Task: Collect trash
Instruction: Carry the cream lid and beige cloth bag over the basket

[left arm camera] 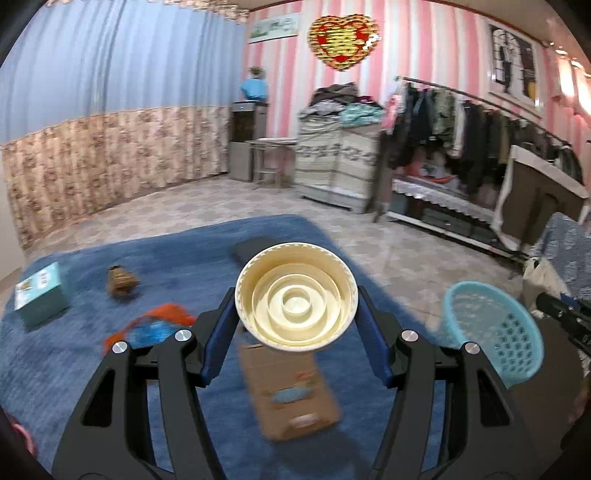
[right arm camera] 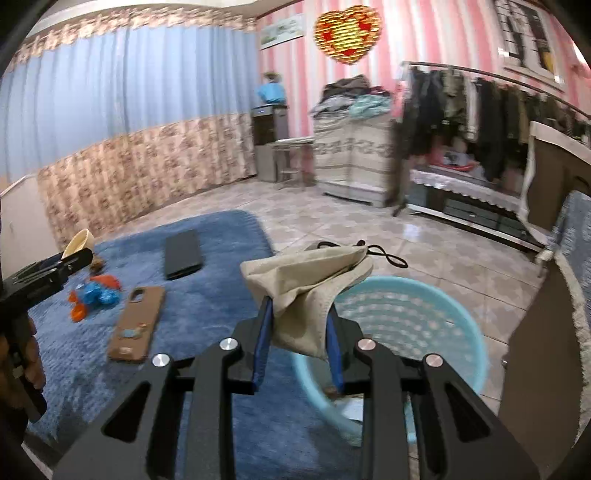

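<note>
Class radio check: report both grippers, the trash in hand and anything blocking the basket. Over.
Left gripper shut on cream plastic lid. Right gripper shut on beige cloth pouch, above light blue basket. Nothing blocking.

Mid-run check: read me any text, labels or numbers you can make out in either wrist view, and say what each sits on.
No text can be read in either view.
Teal box: printed label, blurred.
Wall banner: characters too small.
Red and gold heart ornament: ornate symbol, not readable.
Brown phone case: stickers only, no words visible.

Cream lid (left arm camera: pixel 296 300) and beige pouch (right arm camera: pixel 310 286) aloft; basket (right arm camera: pixel 436 295) below pouch.
</note>
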`<move>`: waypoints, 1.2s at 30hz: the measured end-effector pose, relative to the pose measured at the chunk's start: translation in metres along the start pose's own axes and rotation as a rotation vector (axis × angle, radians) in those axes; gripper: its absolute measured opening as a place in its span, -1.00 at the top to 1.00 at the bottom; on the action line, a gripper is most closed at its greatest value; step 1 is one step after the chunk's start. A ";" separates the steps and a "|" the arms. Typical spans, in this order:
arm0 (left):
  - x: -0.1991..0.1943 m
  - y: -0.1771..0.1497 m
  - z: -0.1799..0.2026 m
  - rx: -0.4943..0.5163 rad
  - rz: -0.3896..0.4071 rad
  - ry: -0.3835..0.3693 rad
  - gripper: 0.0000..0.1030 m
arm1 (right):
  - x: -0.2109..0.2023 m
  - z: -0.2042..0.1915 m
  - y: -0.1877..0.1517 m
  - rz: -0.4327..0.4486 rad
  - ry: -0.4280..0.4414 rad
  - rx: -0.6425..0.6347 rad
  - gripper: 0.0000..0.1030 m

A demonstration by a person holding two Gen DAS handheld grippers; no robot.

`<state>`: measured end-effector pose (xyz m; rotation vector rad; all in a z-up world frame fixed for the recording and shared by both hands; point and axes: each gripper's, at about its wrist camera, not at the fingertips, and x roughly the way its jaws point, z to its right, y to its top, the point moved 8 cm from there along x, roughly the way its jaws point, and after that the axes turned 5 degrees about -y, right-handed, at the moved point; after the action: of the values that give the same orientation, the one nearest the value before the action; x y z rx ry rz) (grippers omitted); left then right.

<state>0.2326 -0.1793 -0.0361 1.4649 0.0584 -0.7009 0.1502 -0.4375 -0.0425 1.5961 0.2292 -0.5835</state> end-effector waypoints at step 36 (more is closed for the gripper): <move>0.102 -0.012 0.219 0.215 -0.078 -0.375 -0.18 | 0.018 0.143 -0.040 -0.030 -0.274 0.177 0.47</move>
<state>0.2270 -0.4194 -0.0615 1.5167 -0.2569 -1.0619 0.1133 -0.5747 -0.0875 1.6632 -0.0038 -0.8562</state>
